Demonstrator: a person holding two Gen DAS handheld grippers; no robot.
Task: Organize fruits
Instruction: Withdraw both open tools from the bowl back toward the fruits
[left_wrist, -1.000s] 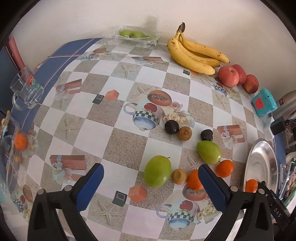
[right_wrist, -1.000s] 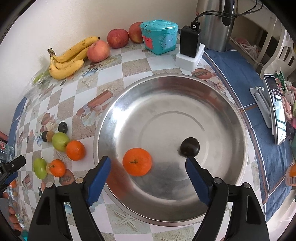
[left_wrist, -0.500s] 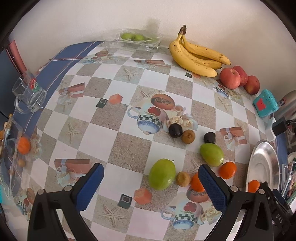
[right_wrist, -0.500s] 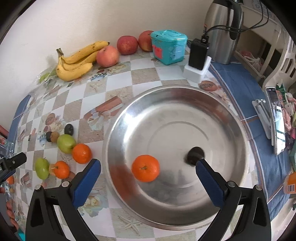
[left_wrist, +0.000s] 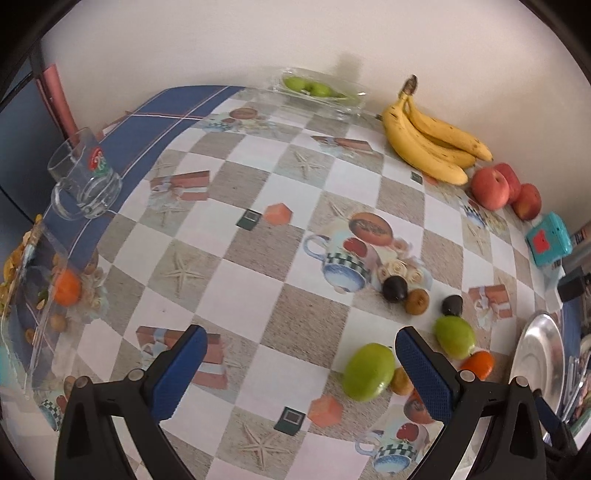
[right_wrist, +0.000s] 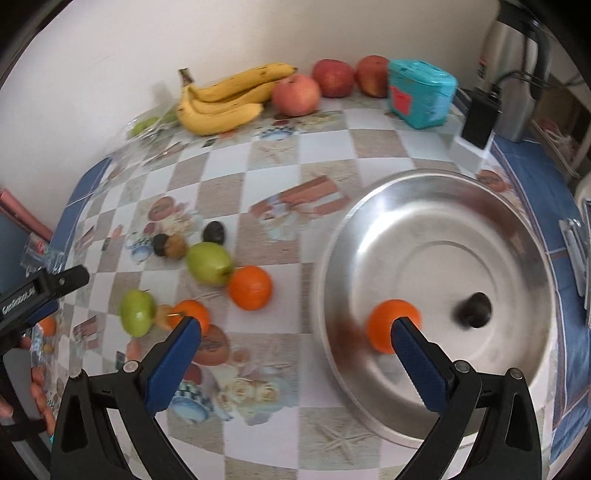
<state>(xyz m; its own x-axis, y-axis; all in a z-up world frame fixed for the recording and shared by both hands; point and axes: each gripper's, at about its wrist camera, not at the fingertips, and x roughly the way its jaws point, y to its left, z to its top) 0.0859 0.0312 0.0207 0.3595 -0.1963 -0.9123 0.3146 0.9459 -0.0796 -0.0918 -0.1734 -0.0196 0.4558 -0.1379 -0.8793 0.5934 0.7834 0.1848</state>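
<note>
Right wrist view: right gripper (right_wrist: 295, 330) low in frame, jaws spread wide with nothing between them, having just opened further. Its right finger overlaps an orange (right_wrist: 388, 321) lying in the steel dish (right_wrist: 436, 192) at right; a small dark fruit (right_wrist: 474, 309) sits in the dish beside it. Left of the dish, loose on the checked cloth (right_wrist: 273, 206): another orange (right_wrist: 250, 287), a green fruit (right_wrist: 208, 263), more small fruit beyond. Bananas (right_wrist: 225, 99) and apples (right_wrist: 295, 95) line the wall at top. Left wrist view: left gripper (left_wrist: 295, 363) also wide and empty, over bare cloth; a green mango (left_wrist: 367, 371) lies just left of its right finger. Step in hand, as I judge: between drops, heading for the loose pile. Next move calls for centring the open jaws over one fruit, probably the nearest orange, then closing gently.
</note>
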